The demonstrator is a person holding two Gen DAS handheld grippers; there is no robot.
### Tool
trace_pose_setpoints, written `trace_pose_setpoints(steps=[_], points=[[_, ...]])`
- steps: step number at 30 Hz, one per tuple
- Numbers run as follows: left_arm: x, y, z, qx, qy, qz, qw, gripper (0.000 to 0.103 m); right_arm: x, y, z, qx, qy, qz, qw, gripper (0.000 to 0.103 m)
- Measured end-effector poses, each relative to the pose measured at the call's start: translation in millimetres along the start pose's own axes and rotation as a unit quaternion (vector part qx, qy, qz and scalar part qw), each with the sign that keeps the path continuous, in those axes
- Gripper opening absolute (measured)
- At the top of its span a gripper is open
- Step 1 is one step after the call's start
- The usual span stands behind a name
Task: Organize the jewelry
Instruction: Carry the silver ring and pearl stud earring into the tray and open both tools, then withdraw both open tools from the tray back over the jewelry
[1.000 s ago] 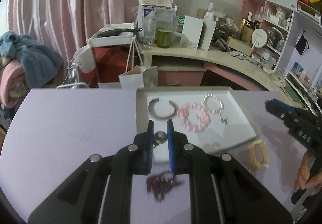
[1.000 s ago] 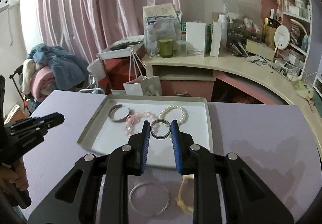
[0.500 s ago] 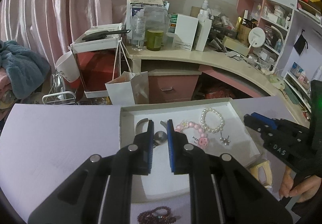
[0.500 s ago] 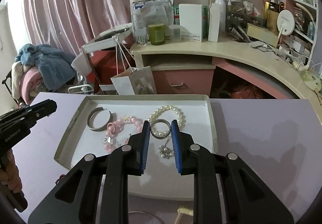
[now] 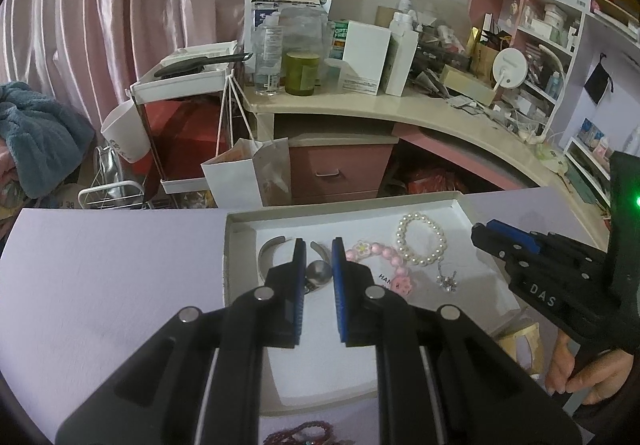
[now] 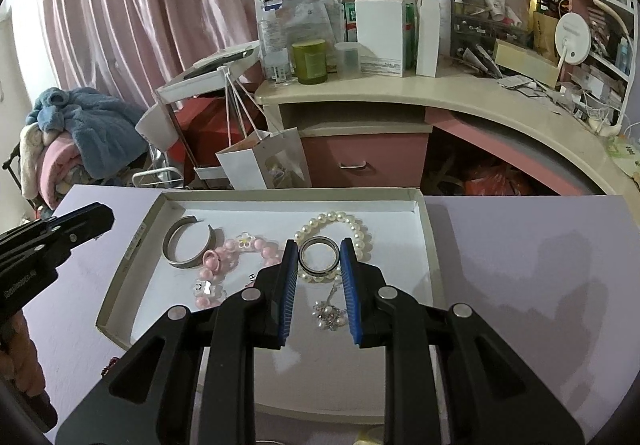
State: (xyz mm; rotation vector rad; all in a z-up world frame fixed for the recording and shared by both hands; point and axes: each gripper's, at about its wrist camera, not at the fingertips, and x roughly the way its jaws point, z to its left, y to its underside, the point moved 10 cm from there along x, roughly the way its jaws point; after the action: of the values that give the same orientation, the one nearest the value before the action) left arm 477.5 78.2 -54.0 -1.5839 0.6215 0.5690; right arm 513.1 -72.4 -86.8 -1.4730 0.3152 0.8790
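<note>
A shallow white tray [image 5: 240, 217] [image 6: 424, 229] lies on the lilac table. In it are a silver cuff [image 6: 186, 245] [image 5: 268, 249], a pink bead bracelet [image 6: 228, 253] [image 5: 384, 253], a pearl bracelet [image 5: 421, 240] [image 6: 332, 223] and a small sparkly charm [image 6: 330, 315] [image 5: 447, 279]. My left gripper [image 5: 319, 249] is shut on a small silver ball piece [image 5: 318, 272] over the tray's left part. My right gripper [image 6: 320, 249] is shut on a dark silver ring [image 6: 319, 253] above the pearl bracelet.
A dark red bead strand [image 5: 298, 433] lies on the table before the tray. A yellow bangle [image 5: 524, 349] lies to the tray's right. Beyond the table's far edge stand a paper bag [image 6: 264, 165], a pink desk [image 6: 360, 161] and a cluttered shelf.
Both grippers have moved forward over the tray, still holding their pieces. The red strand, the yellow bangle and a clear bangle have slid toward or past the lower frame edges.
</note>
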Motion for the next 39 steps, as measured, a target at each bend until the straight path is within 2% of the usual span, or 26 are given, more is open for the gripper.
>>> trace_pose_setpoints(steps=[3,4,10,16,29,31,32,33,39], points=[[-0.4,-0.3,-1.5,0.002,0.000,-0.001,1.0000,0.013,-7.9,-1.5,-3.5,0.007,-0.004,-0.009,1.000,0.041],[-0.6,-0.2,-2.0,0.002,0.000,0.000,1.0000,0.013,-10.8,-2.3,-5.5,0.009,-0.004,-0.014,1.000,0.041],[-0.3,0.0,-5.5,0.005,0.003,0.001,1.0000,0.013,-25.7,-4.2,-32.3,0.045,0.015,-0.029,0.998,0.041],[6.8,6.7,-12.9,0.009,0.009,0.010,0.9999,0.013,-29.2,3.9,-58.2,0.082,0.032,-0.024,0.996,0.041],[27.8,25.7,-24.4,0.023,0.016,0.040,0.9988,0.014,-33.0,18.5,-60.0,0.089,0.032,-0.015,0.995,0.042],[27.0,25.2,-24.7,0.022,0.016,0.038,0.9989,0.022,-35.9,18.9,-59.7,0.088,0.034,-0.016,0.995,0.041],[25.4,24.0,-24.2,0.021,0.016,0.034,0.9991,0.034,-37.2,18.9,-59.7,0.087,0.035,-0.017,0.995,0.041],[21.9,22.2,-22.7,0.019,0.014,0.027,0.9994,0.042,-40.1,19.1,-59.8,0.086,0.036,-0.019,0.995,0.041],[-13.1,18.5,3.3,-0.004,-0.002,-0.012,0.9999,0.061,-59.8,23.4,-62.1,0.088,0.043,-0.031,0.995,0.041]])
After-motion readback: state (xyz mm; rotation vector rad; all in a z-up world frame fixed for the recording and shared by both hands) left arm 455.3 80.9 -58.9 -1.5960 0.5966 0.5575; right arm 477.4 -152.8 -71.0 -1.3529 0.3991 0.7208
